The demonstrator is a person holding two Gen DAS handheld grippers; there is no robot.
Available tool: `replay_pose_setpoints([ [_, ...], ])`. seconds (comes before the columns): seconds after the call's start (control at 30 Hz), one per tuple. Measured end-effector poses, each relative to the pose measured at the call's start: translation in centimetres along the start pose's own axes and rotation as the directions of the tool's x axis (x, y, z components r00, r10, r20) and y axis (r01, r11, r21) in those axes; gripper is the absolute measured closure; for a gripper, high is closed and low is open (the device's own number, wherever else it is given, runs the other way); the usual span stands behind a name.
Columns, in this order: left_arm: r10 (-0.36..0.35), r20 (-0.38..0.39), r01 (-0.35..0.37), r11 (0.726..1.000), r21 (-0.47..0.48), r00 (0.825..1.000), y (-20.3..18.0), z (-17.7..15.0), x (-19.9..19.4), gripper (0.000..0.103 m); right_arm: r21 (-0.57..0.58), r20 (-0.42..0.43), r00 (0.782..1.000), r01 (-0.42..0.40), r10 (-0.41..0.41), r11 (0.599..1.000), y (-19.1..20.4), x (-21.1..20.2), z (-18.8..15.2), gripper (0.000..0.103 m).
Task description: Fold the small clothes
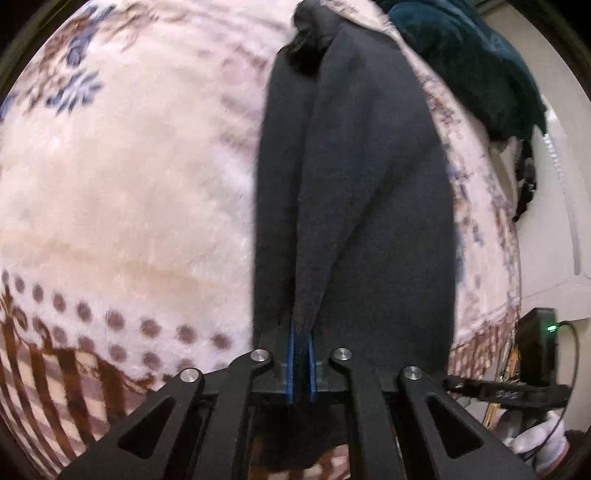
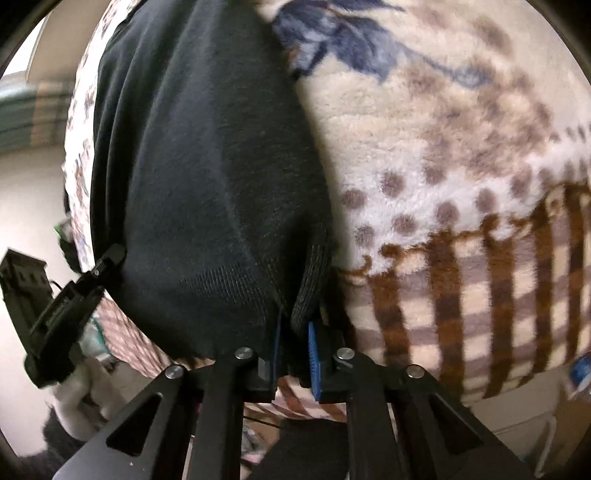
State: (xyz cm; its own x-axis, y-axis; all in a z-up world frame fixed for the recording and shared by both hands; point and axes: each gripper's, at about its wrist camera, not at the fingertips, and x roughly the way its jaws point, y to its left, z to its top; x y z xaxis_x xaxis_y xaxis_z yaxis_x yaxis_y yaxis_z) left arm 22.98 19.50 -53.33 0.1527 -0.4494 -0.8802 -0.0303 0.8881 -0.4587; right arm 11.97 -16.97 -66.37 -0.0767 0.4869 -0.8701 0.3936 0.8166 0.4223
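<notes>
I can read no text with certainty from here. A black device (image 2: 62,306) at the left edge of my right wrist view carries a line of pale lettering along its side, too blurred to make out, and a black bar (image 1: 509,395) at the near right of my left wrist view shows faint marks, equally illegible.

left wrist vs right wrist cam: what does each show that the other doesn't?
Left wrist only: teal blanket piled at the far right, a black box with a green light, and the left claw pinching the dark garment.
Right wrist only: large blue leaf print, and the right claw closed on the garment's ribbed edge.
Both: the garment on the patterned fleece blanket.
</notes>
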Motion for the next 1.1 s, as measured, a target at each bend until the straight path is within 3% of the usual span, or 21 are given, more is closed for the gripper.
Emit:
replay_pose_setpoints([
  [0.17,-0.020,-0.012,0.020,1.000,-0.019,1.000,0.0,0.3,-0.1,0.099,-0.013,-0.063,0.998,0.009,-0.010,1.000,1.0,0.3,1.0,0.086],
  [0.23,-0.023,-0.006,0.023,1.000,0.000,1.000,-0.5,0.3,-0.4,0.099,0.009,-0.087,0.996,0.036,-0.035,0.999,1.4,-0.7,2.0,0.071],
  [0.37,-0.034,0.000,0.034,0.999,-0.007,0.999,-0.3,0.3,-0.4,0.099,0.048,-0.018,0.999,0.033,-0.032,0.998,2.6,-5.5,3.7,0.055],
  [0.43,-0.049,0.008,0.049,0.999,-0.023,0.999,-0.1,0.2,-0.5,0.099,0.041,0.017,0.999,0.038,-0.039,0.998,4.9,-8.0,5.5,0.039],
  [0.63,-0.074,0.055,0.076,0.996,-0.043,0.996,0.2,-0.3,-1.1,0.099,-0.119,0.125,0.991,0.059,-0.044,0.991,17.4,-11.1,16.7,0.038],
  [0.83,-0.079,0.086,0.088,0.991,-0.099,0.993,0.9,-0.6,-0.9,0.099,-0.248,0.132,0.985,0.143,-0.113,0.958,29.6,-5.6,30.3,0.038],
  [0.97,-0.089,0.099,0.100,0.988,-0.119,0.991,1.3,-0.8,-0.7,0.099,-0.244,0.122,0.977,0.202,-0.177,0.948,33.0,-0.9,35.8,0.038],
  [1.1,-0.099,0.109,0.114,0.984,-0.135,0.989,1.7,-0.9,-0.8,0.099,-0.185,0.170,0.964,0.236,-0.206,0.954,33.6,-0.9,37.5,0.039],
])
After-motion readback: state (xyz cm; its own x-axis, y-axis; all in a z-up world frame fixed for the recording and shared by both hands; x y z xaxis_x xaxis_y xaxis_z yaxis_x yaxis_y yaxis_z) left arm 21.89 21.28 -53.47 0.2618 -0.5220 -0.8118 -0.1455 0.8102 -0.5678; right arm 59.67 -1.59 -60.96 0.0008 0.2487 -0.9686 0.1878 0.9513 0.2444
